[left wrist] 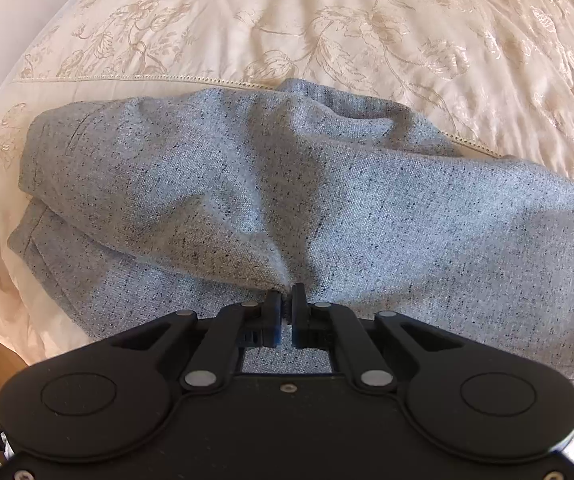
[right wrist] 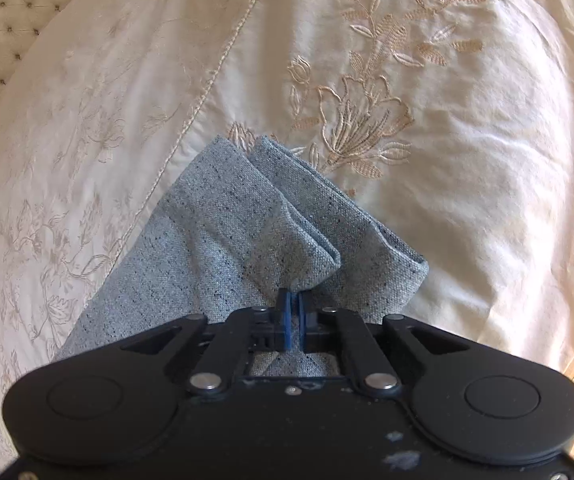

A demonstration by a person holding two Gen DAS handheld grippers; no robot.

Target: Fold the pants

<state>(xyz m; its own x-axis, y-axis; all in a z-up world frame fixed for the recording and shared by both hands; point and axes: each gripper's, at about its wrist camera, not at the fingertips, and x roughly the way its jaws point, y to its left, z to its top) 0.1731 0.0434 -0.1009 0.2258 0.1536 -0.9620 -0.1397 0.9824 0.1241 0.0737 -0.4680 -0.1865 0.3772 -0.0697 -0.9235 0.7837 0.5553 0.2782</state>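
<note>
Here, both ends of the garment are seen pinched at once.
Pants: grey speckled pants (left wrist: 287, 184) are spread across the middle of the left wrist view, lying rumpled on a cream embroidered bedspread (left wrist: 407, 32); in the right wrist view the same cloth (right wrist: 215, 248) runs from the lower left up to the centre, with two hemmed leg ends stacked near the middle.
Left gripper: the left gripper (left wrist: 287, 300) is closed, and a gathered ridge of fabric is nipped between its tips at the lower centre of the frame.
Right gripper: the right gripper (right wrist: 296, 300) is all but closed, and a fold of a leg end is clamped between its blue pads.
Other surroundings: a tufted headboard (right wrist: 3, 28) is seen at the upper left of the right wrist view.
Step in hand: the cloth appears to be gripped at two points in readiness for a fold; the pants are judged only partly folded, with wrinkles left.
Next move: both pinches would need to be lifted together and carried over the rest of the garment, with the layers kept aligned so the stacked hems are not pulled apart.
</note>
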